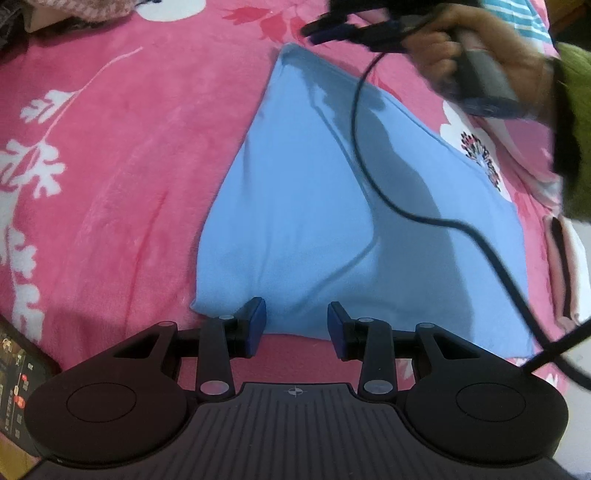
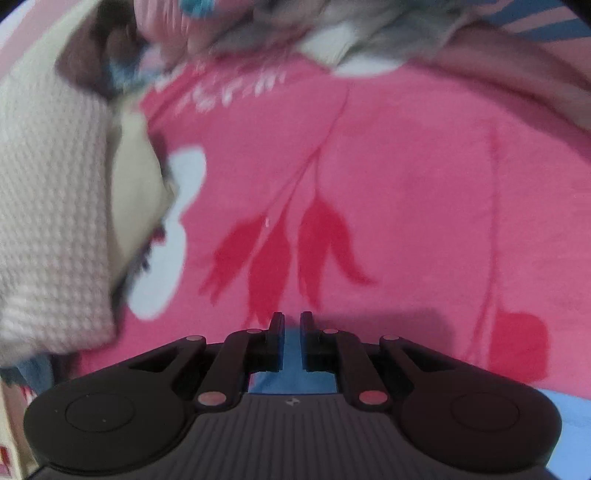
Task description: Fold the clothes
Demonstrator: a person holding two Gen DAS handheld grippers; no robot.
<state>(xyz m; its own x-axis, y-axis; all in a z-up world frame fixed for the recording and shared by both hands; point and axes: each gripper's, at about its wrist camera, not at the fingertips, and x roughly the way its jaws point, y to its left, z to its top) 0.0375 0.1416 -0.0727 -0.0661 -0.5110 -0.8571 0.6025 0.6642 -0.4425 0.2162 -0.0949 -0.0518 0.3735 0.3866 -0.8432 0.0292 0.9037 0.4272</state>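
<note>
A light blue garment lies folded into a rough triangle on the pink floral blanket. My left gripper stands open at the garment's near edge, its blue pads apart over the hem and not pressing on it. At the top of the left wrist view a hand in a green sleeve holds my right gripper, blurred, just past the garment's far corner. In the right wrist view my right gripper is shut to a thin slit above the blanket. Blue garment shows beneath it; no cloth is visibly pinched.
A black cable trails across the blue garment from the right gripper. A cream knit garment and a blurred heap of clothes lie to the left and beyond. A phone screen sits at the lower left.
</note>
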